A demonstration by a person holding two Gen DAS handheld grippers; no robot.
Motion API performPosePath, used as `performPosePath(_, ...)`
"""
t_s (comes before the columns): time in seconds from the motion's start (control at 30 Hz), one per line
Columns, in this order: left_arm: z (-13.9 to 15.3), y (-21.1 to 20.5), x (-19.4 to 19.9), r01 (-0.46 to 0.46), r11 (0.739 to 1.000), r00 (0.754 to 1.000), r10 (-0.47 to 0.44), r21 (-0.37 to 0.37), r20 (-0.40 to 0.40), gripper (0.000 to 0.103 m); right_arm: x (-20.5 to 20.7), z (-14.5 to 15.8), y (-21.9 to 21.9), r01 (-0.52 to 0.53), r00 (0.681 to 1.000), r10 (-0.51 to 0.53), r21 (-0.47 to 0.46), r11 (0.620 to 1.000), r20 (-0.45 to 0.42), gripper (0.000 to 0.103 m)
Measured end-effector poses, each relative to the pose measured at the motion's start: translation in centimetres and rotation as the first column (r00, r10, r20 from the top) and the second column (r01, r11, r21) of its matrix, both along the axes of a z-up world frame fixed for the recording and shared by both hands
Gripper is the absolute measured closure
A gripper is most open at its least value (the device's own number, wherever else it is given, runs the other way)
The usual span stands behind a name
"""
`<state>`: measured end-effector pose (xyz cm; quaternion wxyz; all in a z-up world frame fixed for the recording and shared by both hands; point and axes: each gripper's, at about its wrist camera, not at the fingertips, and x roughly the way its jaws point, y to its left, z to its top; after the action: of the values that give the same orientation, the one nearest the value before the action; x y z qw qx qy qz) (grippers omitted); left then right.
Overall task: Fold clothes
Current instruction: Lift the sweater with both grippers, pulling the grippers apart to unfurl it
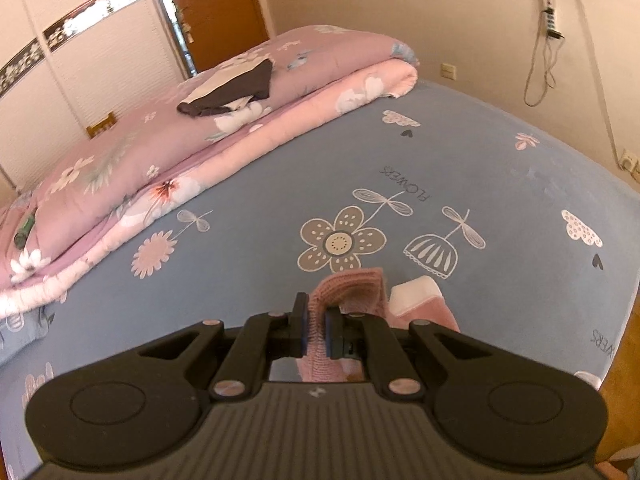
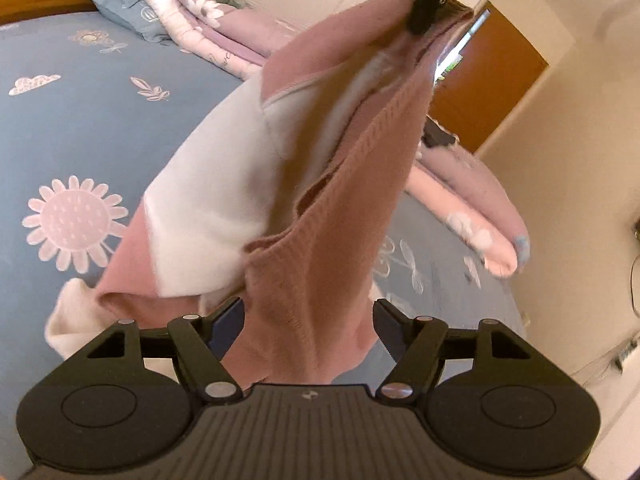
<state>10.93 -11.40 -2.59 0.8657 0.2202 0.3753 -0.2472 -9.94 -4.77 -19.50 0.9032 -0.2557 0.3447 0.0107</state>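
1. We record a folded quilted pink floral comforter [image 1: 120, 176], padded and soft, along the bed's left side; a dark brown folded cloth [image 1: 236, 88] lies on top.
2. We note a smooth blue bedsheet [image 1: 480, 168] printed with outline flowers, clouds and hearts; it reads "FLOWERS".
3. We list the pink and white ribbed knit sweater [image 2: 288, 184], lifted off the sheet and hanging between both tools, its white cuff touching the sheet.
4. Our left gripper [image 1: 315, 330], black with blue pads, is clenched on a fold of the knit.
5. Our right gripper [image 2: 308, 320] stands spread wide; the knit drapes loosely between its fingers, ungripped.
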Motion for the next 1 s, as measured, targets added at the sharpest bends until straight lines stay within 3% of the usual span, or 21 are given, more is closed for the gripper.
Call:
performPosePath(0.27, 0.4, -0.5, -1.4, 0.088, 0.996, 0.996, -0.089, 0.005, 0.024, 0.097, 3.5, -3.5, 1.7, 0.053, 0.998, -0.05, -0.088, 0.995, 0.034, 0.028)
performPosePath(0.33, 0.3, -0.4, -1.5, 0.095, 0.995, 0.995, -0.096, 0.01, 0.023, 0.097, 4.0, -3.8, 1.4, 0.044, 0.999, -0.042, -0.097, 0.994, 0.023, 0.045)
performPosePath(0.37, 0.3, -0.4, -1.5, 0.098, 0.995, 0.995, -0.098, 0.013, 0.022, 0.097, 4.1, -3.8, 1.1, 0.032, 0.999, -0.032, -0.094, 0.995, 0.006, 0.064)
performPosePath(0.4, 0.3, -0.4, -1.6, 0.101, 0.995, 0.995, -0.101, 0.015, 0.021, 0.097, 4.1, -3.7, 0.7, 0.024, 1.0, -0.025, -0.086, 0.996, -0.013, 0.075)
performPosePath(0.5, 0.1, 0.3, -1.4, 0.093, 0.996, 0.996, -0.093, 0.011, 0.015, 0.097, 3.6, -3.2, -0.8, -0.003, 0.999, -0.002, -0.104, 0.995, -0.047, 0.088)
performPosePath(0.73, -0.3, 3.1, -1.6, 0.044, 0.998, 0.999, -0.044, 0.048, 0.003, 0.097, 3.4, 2.9, -6.7, -0.057, 0.986, 0.058, 0.01, 0.998, -0.155, 0.09)
performPosePath(0.9, -0.8, 5.8, -2.8, 0.027, 0.997, 0.999, -0.024, 0.072, -0.031, 0.097, 4.4, 9.0, -11.5, -0.079, 0.947, 0.132, 0.186, 0.979, -0.292, 0.091)
performPosePath(1.0, -0.7, 7.4, -3.6, 0.018, 0.998, 0.998, -0.014, 0.062, -0.059, 0.097, 4.7, 12.5, -12.8, -0.116, 0.933, 0.176, 0.199, 0.973, -0.314, 0.091)
